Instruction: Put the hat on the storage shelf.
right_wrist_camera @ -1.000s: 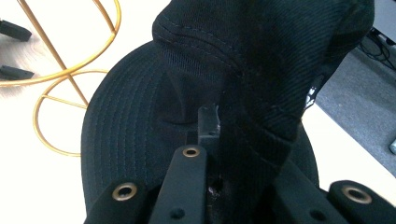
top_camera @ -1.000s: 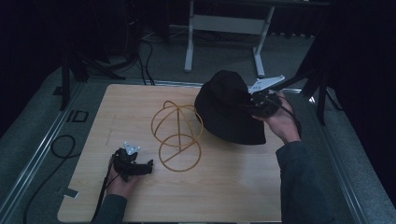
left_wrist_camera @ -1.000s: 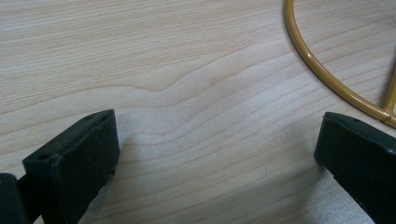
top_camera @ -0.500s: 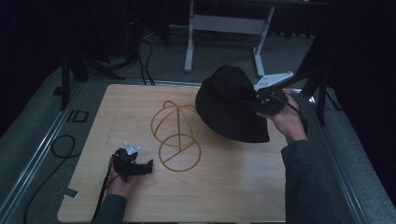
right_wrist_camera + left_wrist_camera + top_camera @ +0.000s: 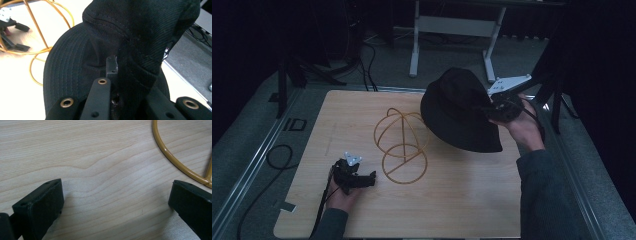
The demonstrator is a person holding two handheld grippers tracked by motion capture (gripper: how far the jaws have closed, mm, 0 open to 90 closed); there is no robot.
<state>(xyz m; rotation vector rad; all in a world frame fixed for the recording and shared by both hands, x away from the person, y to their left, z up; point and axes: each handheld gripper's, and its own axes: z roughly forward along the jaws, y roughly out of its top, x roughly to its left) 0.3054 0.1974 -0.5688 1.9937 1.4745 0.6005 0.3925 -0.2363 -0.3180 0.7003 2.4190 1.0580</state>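
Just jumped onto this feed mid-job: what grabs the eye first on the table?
The black bucket hat stands out first, held up off the table's far right part by the right gripper, whose jaws are pinched on its brim. Next is the gold wire hat stand, bare at the middle of the wooden table. The left gripper rests near the front left with jaws open, just short of the stand's base ring.

A light wooden table with visible grain carries a gold wire stand. The stand's round base ring lies flat on the wood near the table's middle, and its curved hoops rise from that ring. Just left of the ring, the left tongs rest on the table, jaws spread apart.
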